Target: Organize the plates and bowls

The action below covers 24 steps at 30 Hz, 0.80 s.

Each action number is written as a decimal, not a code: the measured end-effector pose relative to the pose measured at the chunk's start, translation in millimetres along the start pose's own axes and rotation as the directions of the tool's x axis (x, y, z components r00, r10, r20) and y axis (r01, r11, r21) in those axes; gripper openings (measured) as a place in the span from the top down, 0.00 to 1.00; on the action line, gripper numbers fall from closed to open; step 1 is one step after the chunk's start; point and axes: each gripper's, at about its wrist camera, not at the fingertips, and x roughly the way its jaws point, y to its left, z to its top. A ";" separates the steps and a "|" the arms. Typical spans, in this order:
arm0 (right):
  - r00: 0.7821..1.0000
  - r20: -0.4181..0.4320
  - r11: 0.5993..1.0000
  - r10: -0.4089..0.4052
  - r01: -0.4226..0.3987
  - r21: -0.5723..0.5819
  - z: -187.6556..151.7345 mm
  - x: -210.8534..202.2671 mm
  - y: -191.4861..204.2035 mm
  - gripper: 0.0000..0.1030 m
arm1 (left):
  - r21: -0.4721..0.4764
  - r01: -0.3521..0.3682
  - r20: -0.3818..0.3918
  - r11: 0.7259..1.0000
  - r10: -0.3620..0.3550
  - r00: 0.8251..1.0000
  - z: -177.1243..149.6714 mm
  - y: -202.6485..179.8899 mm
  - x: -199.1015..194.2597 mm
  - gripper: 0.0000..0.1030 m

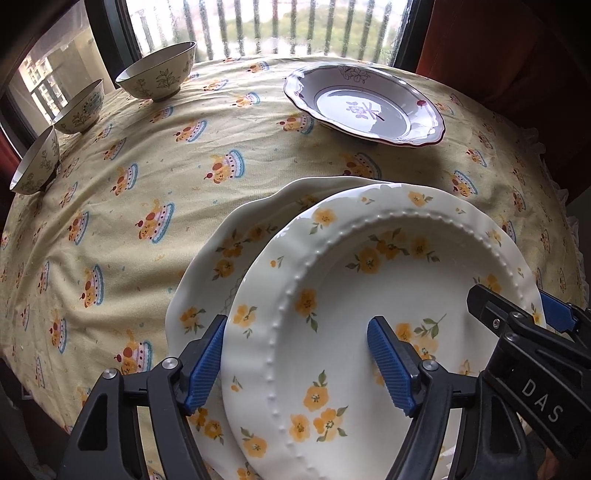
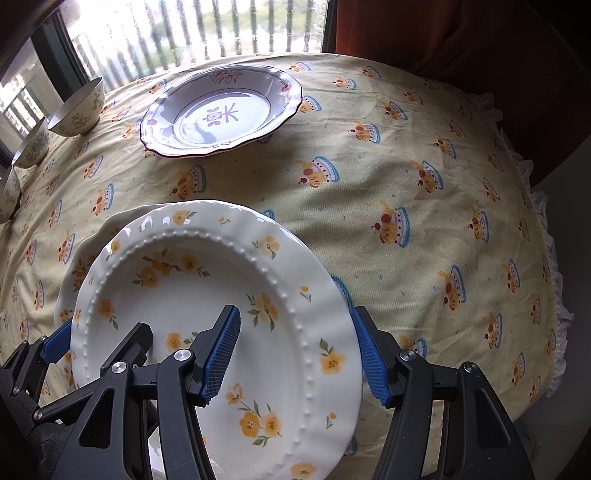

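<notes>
The left gripper (image 1: 295, 354) straddles the left rim of the top yellow-flowered plate (image 1: 369, 295). One blue pad (image 1: 205, 363) stands outside the rim and the other over the plate's well, and neither presses on the china, so this claw is released. The right gripper (image 2: 295, 350) straddles the same plate's right rim (image 2: 328, 354), one pad over the well and one just outside the edge. Whether its pads press on the rim or stand a little off it cannot be told from either view.

The plate lies on a second yellow-flowered plate (image 1: 207, 258) with a wavy edge, shifted to the right so that the lower plate shows as a crescent on the left. Both sit at the near edge of the table, on a yellow tablecloth (image 1: 147, 177) printed with small cakes.

Toward the far edge, well apart from the stack, stands a white scalloped plate with a red rim (image 1: 364, 107) and a purple mark in its middle. Along the far left edge three cream bowls with leaf sprigs stand in a row: one nearest the window (image 1: 159, 75), one in the middle (image 1: 79, 109) and one closest to the near side (image 1: 35, 162). Behind the table is a window with a railing (image 1: 266, 26).
</notes>
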 end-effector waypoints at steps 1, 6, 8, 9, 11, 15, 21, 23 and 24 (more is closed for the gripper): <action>1.000 -0.002 1.000 0.003 -0.003 0.002 -0.7 0.2 0.1 0.36 | 0.008 -0.008 -0.006 1.000 0.009 1.000 0.4 -1.1 0.3 0.22; 1.000 -0.007 0.999 0.028 -0.028 0.018 -5.8 -1.8 -1.9 0.36 | 0.052 -0.042 -0.016 0.998 0.043 0.999 2.7 -6.5 1.0 0.19; 0.999 -0.007 0.999 0.035 -0.035 0.024 -9.2 -4.0 -4.5 0.36 | 0.086 -0.060 -0.015 0.994 0.062 0.998 2.0 -10.7 0.3 0.17; 0.999 -0.010 0.999 0.036 -0.036 0.027 -10.9 -4.8 -6.1 0.36 | 0.097 -0.063 -0.016 0.993 0.065 0.998 1.4 -12.1 -0.2 0.17; 0.999 -0.014 0.999 0.042 -0.042 0.034 -14.4 -6.5 -10.7 0.38 | 0.111 -0.071 -0.018 0.991 0.074 0.997 0.1 -12.4 -1.3 0.17; 0.999 0.001 0.999 0.043 -0.043 0.029 -20.0 -14.6 -17.5 0.56 | 0.091 -0.062 -0.012 0.994 0.063 0.998 -0.9 -4.1 -7.0 0.17; 0.999 0.023 0.999 0.022 -0.021 -0.041 -18.2 -15.7 -7.8 0.66 | 0.040 0.019 -0.018 0.999 -0.018 1.000 -3.8 9.7 -16.0 0.17; 0.999 0.012 0.999 0.033 -0.033 -0.036 -16.6 -12.6 -7.0 0.65 | 0.045 0.021 -0.023 0.999 -0.020 1.000 -6.2 10.5 -16.3 0.17; 0.999 0.006 0.999 0.037 -0.036 -0.038 -16.7 -11.0 -5.8 0.65 | 0.044 0.024 -0.023 0.999 -0.023 0.999 -7.1 11.0 -16.7 0.17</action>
